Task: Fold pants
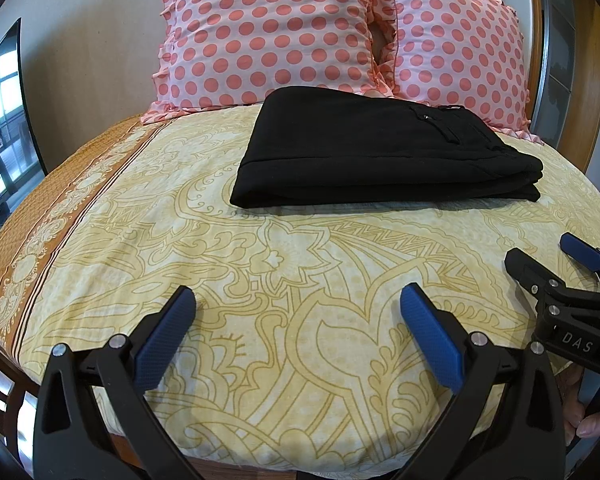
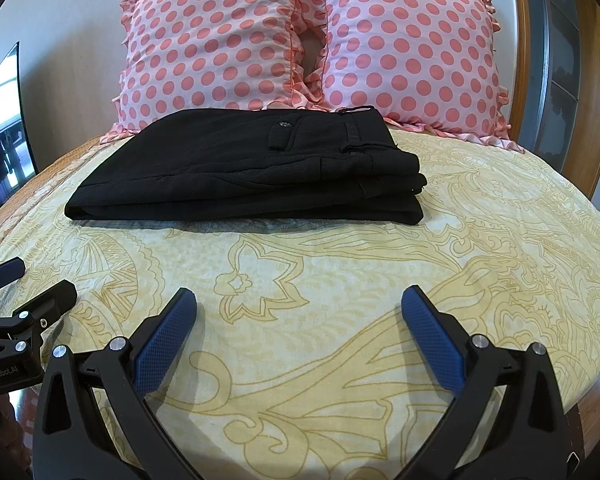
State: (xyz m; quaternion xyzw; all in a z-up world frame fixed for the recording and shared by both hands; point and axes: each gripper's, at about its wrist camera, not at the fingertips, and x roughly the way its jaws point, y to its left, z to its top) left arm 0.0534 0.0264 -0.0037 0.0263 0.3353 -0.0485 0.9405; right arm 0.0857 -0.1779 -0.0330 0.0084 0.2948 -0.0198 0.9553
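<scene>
Black pants lie folded in a flat stack on the bed, in front of the pillows; they also show in the right wrist view, waistband and button pocket on top at the right. My left gripper is open and empty, over the sheet well short of the pants. My right gripper is open and empty too, also short of the pants. The right gripper shows at the right edge of the left wrist view, and the left gripper at the left edge of the right wrist view.
The bed has a yellow patterned sheet with an orange border at the left. Two pink polka-dot pillows lean on the wooden headboard. A dark TV screen hangs at the left.
</scene>
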